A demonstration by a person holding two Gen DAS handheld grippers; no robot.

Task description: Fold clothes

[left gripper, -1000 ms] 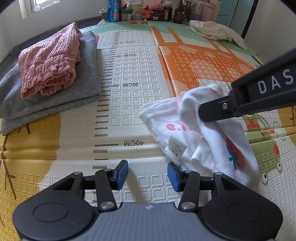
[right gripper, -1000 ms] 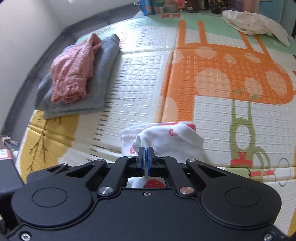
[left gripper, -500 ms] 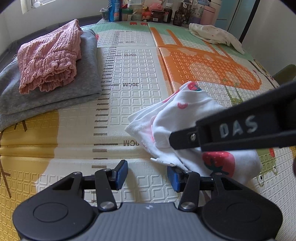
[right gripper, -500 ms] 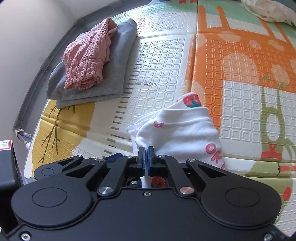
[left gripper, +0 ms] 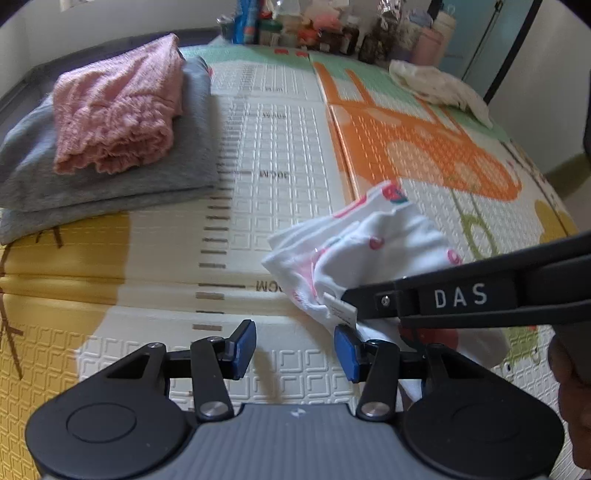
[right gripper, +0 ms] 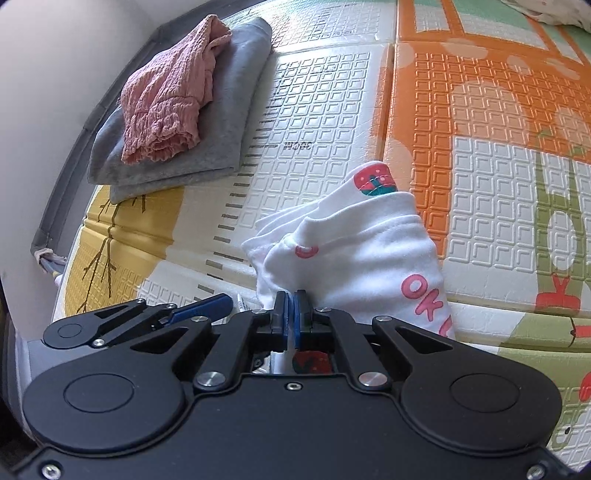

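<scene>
A small white garment with red strawberry and letter prints lies bunched on the play mat. My right gripper is shut on a fold of it near its label, and the cloth drapes away from the pads. In the left wrist view the right gripper reaches in from the right, pinching the garment's near edge. My left gripper hangs open just above the mat with nothing between its blue pads. Its right finger is close beside the garment's near corner.
A folded pink cloth rests on a folded grey garment at the far left of the mat. A crumpled cream cloth lies at the far right. Bottles and jars line the back edge.
The right gripper has come down and toward the left gripper, bringing the white garment with it. The garment's near edge now lies by the left gripper's right finger. The left gripper has barely moved.
</scene>
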